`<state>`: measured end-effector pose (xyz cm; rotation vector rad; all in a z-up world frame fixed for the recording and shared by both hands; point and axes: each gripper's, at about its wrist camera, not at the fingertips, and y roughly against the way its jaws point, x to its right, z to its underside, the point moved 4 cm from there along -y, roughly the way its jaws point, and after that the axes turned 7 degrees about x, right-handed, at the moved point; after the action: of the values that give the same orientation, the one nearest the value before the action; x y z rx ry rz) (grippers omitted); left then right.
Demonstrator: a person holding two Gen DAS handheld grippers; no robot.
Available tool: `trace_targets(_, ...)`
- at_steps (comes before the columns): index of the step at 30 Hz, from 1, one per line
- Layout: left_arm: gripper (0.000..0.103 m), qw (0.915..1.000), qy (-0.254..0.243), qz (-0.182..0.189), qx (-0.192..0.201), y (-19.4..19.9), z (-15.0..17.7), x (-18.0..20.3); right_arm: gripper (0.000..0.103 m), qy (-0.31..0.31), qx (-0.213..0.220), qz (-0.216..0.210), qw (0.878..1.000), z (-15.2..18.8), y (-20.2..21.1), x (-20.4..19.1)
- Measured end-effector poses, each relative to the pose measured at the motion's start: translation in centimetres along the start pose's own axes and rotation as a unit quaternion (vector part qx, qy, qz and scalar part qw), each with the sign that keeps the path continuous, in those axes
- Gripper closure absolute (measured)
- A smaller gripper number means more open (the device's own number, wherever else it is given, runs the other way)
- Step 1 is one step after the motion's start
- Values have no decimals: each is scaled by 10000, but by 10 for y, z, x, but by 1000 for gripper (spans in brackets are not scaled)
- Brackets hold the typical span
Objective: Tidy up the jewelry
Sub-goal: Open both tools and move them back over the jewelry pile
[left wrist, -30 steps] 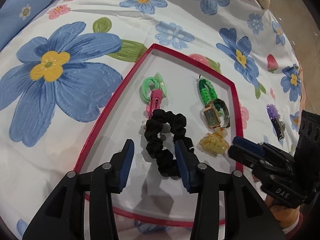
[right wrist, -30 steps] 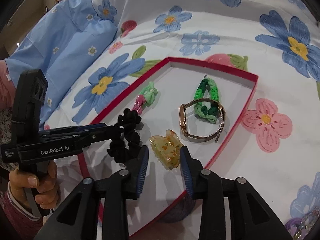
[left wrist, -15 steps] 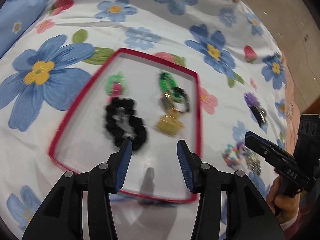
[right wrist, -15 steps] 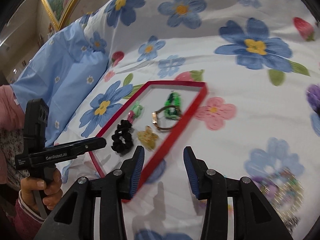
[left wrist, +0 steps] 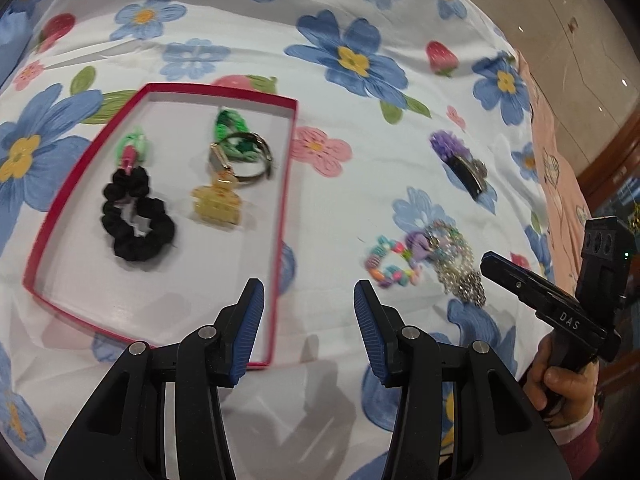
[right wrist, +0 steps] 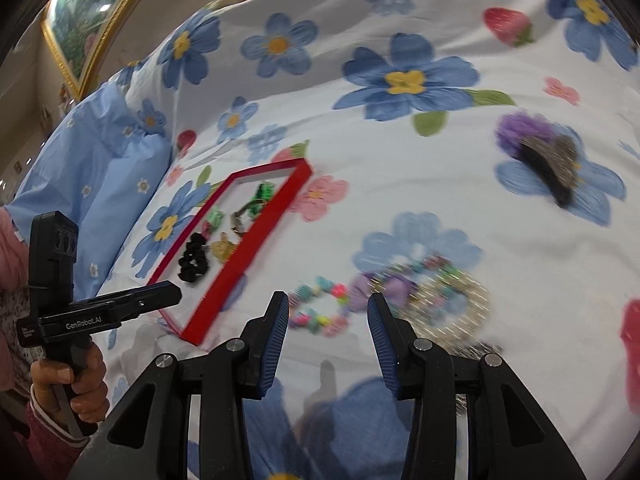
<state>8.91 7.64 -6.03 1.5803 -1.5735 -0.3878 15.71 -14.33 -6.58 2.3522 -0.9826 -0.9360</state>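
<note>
Counting five pcs in the red tray (left wrist: 286, 168) already, incl. black scrunchie (left wrist: 136, 216) and watch (left wrist: 240, 156); we've left the beaded bracelet (right wrist: 320, 312), chain pile (right wrist: 444, 300) and purple clip (right wrist: 548, 160) on the bedsheet (left wrist: 360, 20). Left gripper (left wrist: 308, 326) and right gripper (right wrist: 327, 338) both spread wide, carrying nothing.

You get bright, even indoor light in both views, with soft grey shadows of the 2 black grippers falling on the white flower-printed bedsheet (left wrist: 400, 184) just ahead of the blue finger pads (right wrist: 276, 334). Fisheye lenses bow the sheet and darken all corners. Motion blur smears the colourful bead bracelet (right wrist: 320, 312) and the purple-and-black hair clip (right wrist: 544, 156); the shallow red-rimmed tray (left wrist: 285, 200) looks slightly soft too.
</note>
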Motion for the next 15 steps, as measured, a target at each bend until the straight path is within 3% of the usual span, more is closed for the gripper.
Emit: trace_targets(15, 57, 9988, -352, 97, -327, -25, 12, 38, 58, -410, 54, 237, 9989, 18, 23, 46)
